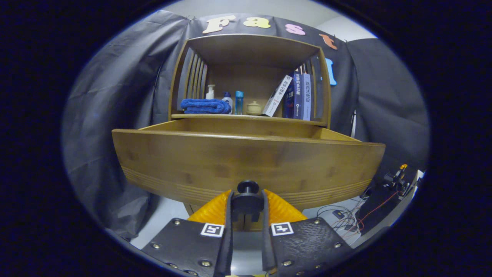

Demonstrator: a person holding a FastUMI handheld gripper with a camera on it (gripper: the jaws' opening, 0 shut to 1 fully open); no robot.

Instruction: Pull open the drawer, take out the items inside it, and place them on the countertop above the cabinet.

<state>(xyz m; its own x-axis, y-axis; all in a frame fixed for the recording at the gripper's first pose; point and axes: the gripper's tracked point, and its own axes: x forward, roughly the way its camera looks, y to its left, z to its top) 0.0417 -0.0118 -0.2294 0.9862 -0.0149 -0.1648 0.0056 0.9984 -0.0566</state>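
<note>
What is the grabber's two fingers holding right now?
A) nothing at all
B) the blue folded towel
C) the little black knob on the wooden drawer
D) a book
C: the gripper has both fingers pressed on the small black round knob of the pulled-out brown wooden drawer.

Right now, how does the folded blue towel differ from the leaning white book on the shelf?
The folded blue towel lies flat at one end of the shelf; the leaning white book stands tilted against the blue books at the other. Towel is soft, book rigid. Both sit above the open wooden drawer, whose black knob the gripper clamps.
</note>
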